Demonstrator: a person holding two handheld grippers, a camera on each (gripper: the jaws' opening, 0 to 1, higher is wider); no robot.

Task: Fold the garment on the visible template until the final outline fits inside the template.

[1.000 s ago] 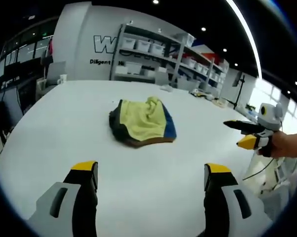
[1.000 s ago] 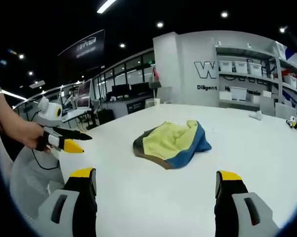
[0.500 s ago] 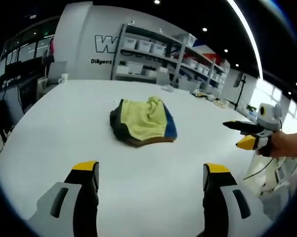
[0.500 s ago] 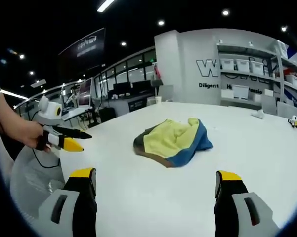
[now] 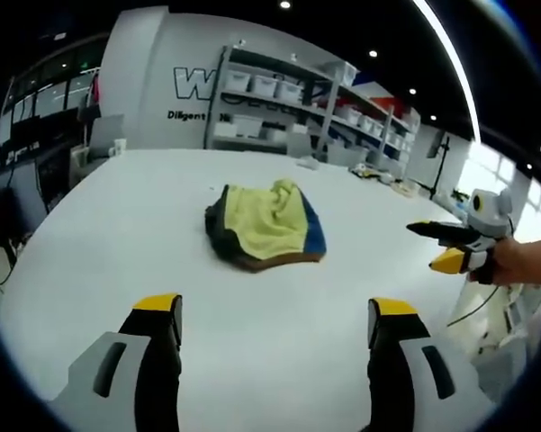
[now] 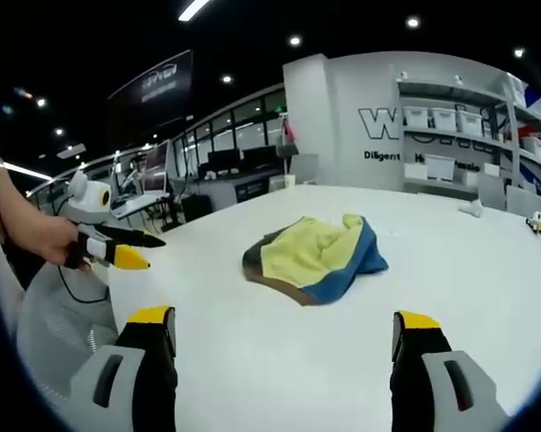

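Broad white counter first, smooth and matte, stretching wide under both cameras. Behind it, grey metal shelving stacked with pale bins against a white wall with dark lettering.

Out in the middle of the counter, the garment: a soft crumpled heap, lumpy and rounded, pale yellow fabric on top, blue along one edge, dark green on the other, a brown band at the near hem. Same heap in the right gripper view, yellow face up, blue edge toward the shelving. Lying loose, well apart from both tools. No template outline to be made out on the white surface.

Left gripper low in its own view, jaws spread wide, grey bodies with black fingers capped in yellow, nothing between them. Seen again from the other side, held in a hand off the counter's edge, its jaws there too slim to read.

Right gripper likewise parted wide and empty; at the far edge of the left gripper view, gripped by a hand.

Against half a second back: garment's shape unchanged, both views shifted only slightly, jaws at the same spread.
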